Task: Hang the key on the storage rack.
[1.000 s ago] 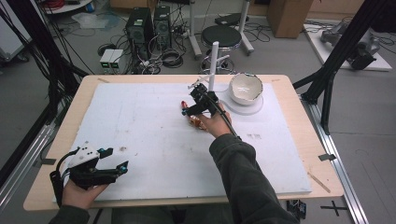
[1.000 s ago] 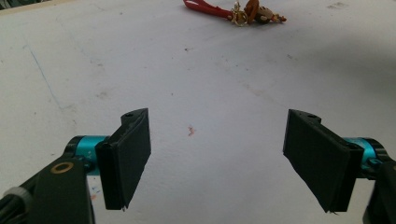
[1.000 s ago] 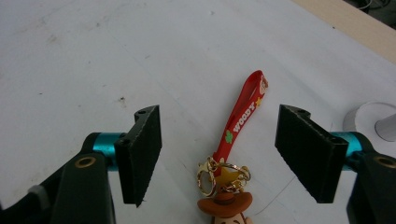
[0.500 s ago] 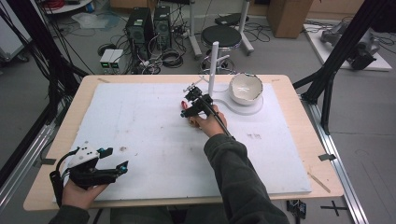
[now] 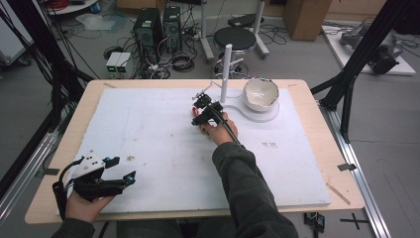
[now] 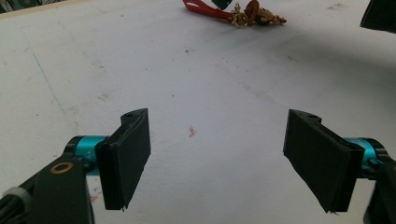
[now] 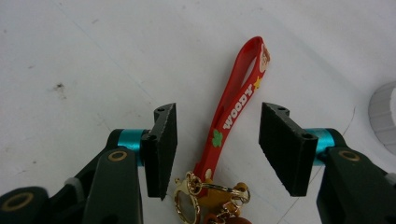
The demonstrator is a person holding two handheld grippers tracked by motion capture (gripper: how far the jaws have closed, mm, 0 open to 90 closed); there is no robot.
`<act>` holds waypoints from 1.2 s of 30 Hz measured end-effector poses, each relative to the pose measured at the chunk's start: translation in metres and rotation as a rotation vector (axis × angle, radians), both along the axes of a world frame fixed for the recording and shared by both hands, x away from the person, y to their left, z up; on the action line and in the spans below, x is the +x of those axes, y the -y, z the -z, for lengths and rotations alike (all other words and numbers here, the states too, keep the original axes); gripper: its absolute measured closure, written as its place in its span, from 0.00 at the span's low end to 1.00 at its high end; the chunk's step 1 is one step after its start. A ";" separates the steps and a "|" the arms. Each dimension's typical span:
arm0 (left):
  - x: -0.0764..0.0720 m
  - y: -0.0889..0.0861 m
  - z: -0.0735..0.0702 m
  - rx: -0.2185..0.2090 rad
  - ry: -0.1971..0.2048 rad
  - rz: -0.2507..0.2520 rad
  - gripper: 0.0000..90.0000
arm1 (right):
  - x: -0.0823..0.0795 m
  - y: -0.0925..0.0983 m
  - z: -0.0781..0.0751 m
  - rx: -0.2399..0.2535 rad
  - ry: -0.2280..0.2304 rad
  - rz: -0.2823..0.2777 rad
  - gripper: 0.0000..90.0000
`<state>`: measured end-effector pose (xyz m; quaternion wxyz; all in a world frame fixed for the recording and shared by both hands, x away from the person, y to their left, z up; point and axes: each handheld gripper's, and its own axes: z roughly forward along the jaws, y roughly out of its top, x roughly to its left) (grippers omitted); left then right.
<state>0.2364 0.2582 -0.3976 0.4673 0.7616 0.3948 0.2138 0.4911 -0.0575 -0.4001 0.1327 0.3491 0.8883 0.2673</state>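
Note:
A red "WOODY" strap keychain with a gold ring and a small brown figure lies flat on the white mat. My right gripper is open, with one jaw on each side of the strap, neither touching it. In the high view this gripper sits at the far middle of the mat, close to the white post. My left gripper rests open near the front left edge with nothing between its jaws. From there the keychain lies far ahead.
A white stand with an upright post and a pale bowl stands just right of the right gripper; its round base edge shows nearby. The white mat covers most of the wooden table.
The right gripper has shifted slightly left and down over the keychain. The left gripper has stayed where it was.

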 end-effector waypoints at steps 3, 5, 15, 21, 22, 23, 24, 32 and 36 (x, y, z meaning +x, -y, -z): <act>0.000 0.000 0.000 0.001 -0.002 0.001 0.26 | 0.001 -0.001 0.004 -0.009 -0.020 0.011 0.54; 0.000 0.000 0.000 0.002 -0.001 0.001 0.26 | 0.002 -0.003 0.007 -0.029 -0.029 0.007 0.55; 0.000 0.001 0.000 0.003 -0.004 0.004 0.26 | 0.003 -0.005 0.015 -0.104 -0.065 0.012 0.64; 0.000 0.001 0.000 0.007 -0.002 0.006 0.26 | 0.004 -0.003 0.014 -0.096 -0.069 0.027 0.72; 0.000 0.001 0.000 0.009 -0.002 0.007 0.26 | 0.004 -0.002 0.013 -0.099 -0.056 0.031 0.75; 0.000 0.001 0.000 0.006 -0.001 0.005 0.26 | 0.005 -0.002 0.013 -0.100 -0.049 0.024 0.76; 0.000 0.001 0.000 0.005 -0.002 0.006 0.26 | 0.005 -0.001 0.013 -0.104 -0.048 0.023 0.77; 0.000 0.001 0.000 0.006 -0.001 0.006 0.26 | 0.005 -0.003 0.016 -0.101 -0.086 0.055 0.87; 0.000 0.001 0.000 0.005 0.000 0.006 0.26 | 0.006 -0.001 0.014 -0.104 -0.069 0.066 0.92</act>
